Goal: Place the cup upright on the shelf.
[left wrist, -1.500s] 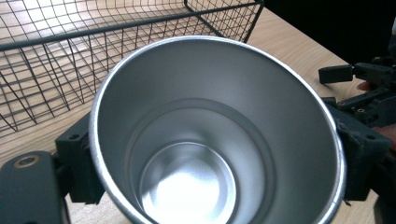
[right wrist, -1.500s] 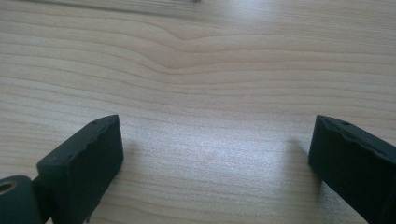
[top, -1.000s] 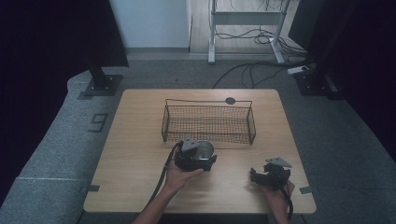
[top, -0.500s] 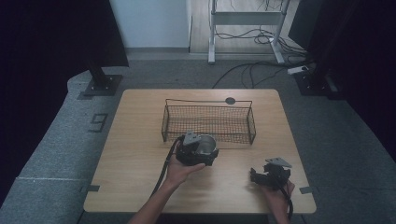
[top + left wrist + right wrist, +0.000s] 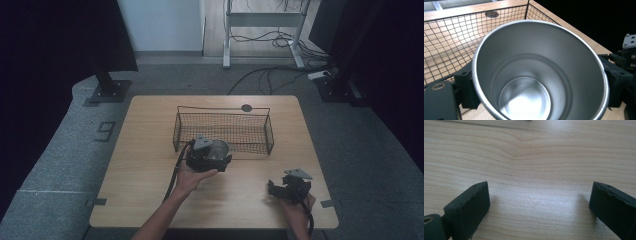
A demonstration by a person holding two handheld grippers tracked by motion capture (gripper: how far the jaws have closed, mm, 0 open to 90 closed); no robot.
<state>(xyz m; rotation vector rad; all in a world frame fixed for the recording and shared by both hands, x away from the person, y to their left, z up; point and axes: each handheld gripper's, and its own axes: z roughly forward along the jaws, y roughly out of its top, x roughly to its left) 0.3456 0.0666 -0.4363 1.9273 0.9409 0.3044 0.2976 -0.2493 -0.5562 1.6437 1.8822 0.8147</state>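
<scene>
My left gripper (image 5: 216, 155) is shut on a shiny metal cup (image 5: 219, 148), held just in front of the near wall of a black wire basket (image 5: 250, 131), toward its left end. In the left gripper view the cup (image 5: 541, 62) has its empty mouth turned toward the camera, with a black jaw pressed on each side, and the basket mesh (image 5: 449, 45) lies beyond it. My right gripper (image 5: 274, 188) rests low at the table's near right, well apart from the basket. In its own view the right gripper (image 5: 539, 207) is open over bare wood.
The wooden table (image 5: 145, 150) has a round dark grommet (image 5: 246, 107) behind the basket. Black stand bases (image 5: 107, 91) and cables (image 5: 270, 75) lie on the grey floor beyond the far edge. The other gripper's grey plate (image 5: 630, 41) shows at the right.
My left gripper has carried the cup a little away from the person, closer to the basket's near wall. The right gripper has stayed where it was.
</scene>
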